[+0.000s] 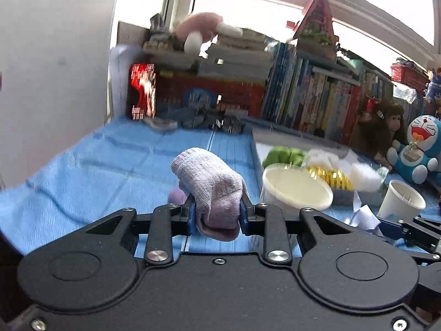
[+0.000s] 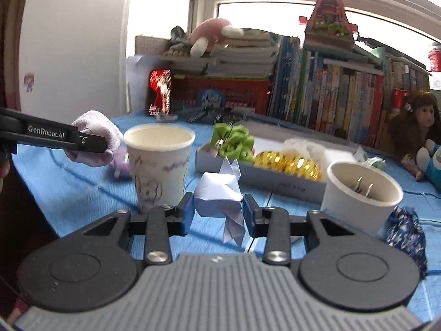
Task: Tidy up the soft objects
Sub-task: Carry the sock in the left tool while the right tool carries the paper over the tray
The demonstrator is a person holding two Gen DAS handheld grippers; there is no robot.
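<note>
My left gripper [image 1: 217,207] is shut on a lavender knit sock [image 1: 212,182], which bulges up and forward past the blue pads. In the right wrist view this gripper [image 2: 91,144] comes in from the left, holding the sock [image 2: 99,127] above the blue cloth. My right gripper [image 2: 219,207] is shut on a folded pale paper figure [image 2: 217,193], lifted just in front of a decorated paper cup [image 2: 158,162]. A small purple soft thing [image 2: 122,165] lies behind that cup. A second white cup [image 2: 361,193] at the right holds metal clips.
A grey tray [image 2: 256,173] holds a green scrunchie [image 2: 234,140], a gold piece [image 2: 286,162] and white fluff. Dark patterned fabric [image 2: 408,237] lies by the right cup. Books [image 2: 330,93] line the back. A monkey doll [image 2: 416,121] and a blue plush [image 1: 419,143] sit at the right.
</note>
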